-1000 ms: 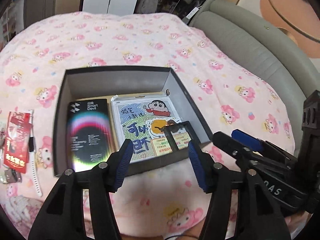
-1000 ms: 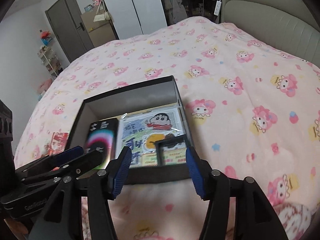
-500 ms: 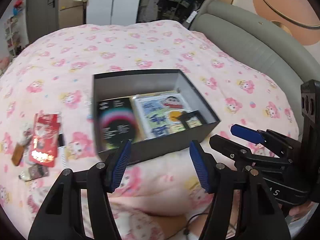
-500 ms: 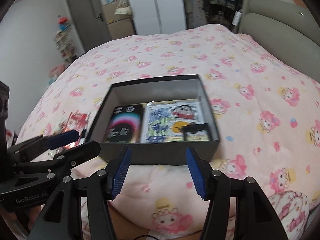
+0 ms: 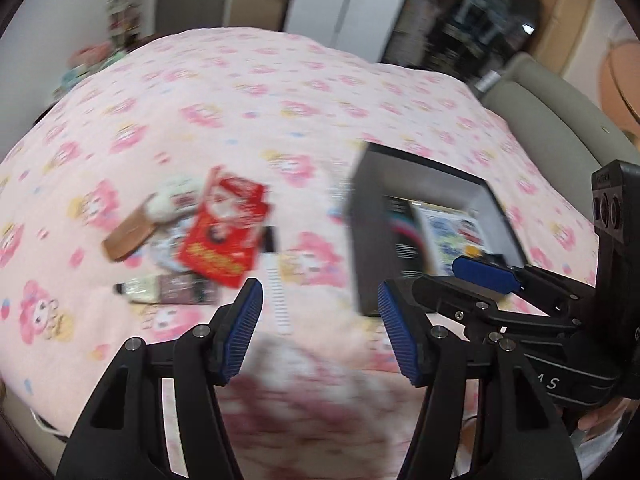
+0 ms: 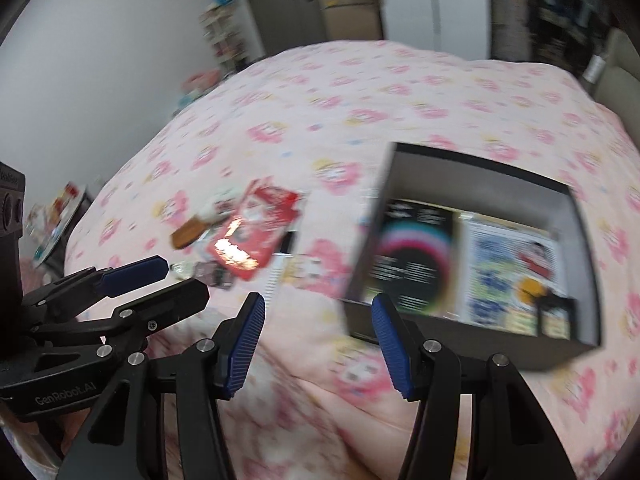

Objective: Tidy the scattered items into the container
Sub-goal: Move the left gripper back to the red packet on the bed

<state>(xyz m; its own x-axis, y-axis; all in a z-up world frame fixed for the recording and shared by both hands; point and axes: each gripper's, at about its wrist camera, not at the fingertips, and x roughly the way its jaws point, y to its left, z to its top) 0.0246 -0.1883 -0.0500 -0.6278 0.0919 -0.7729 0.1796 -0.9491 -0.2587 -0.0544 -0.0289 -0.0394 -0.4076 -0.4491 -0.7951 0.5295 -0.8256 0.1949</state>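
A pink cartoon-print bedspread (image 5: 248,128) covers the bed, with a grey padded headboard (image 5: 560,128), white wall (image 6: 120,60) and wardrobe doors (image 5: 340,8) behind.

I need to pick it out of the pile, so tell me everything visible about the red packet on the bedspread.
The red packet is flat and glossy, catching glare, with yellow print along one end and a pale picture in the middle, too blurred to read. It lies tilted on the pink bedspread, left of the dark box, partly covering smaller items beside it. Neither tool touches it.
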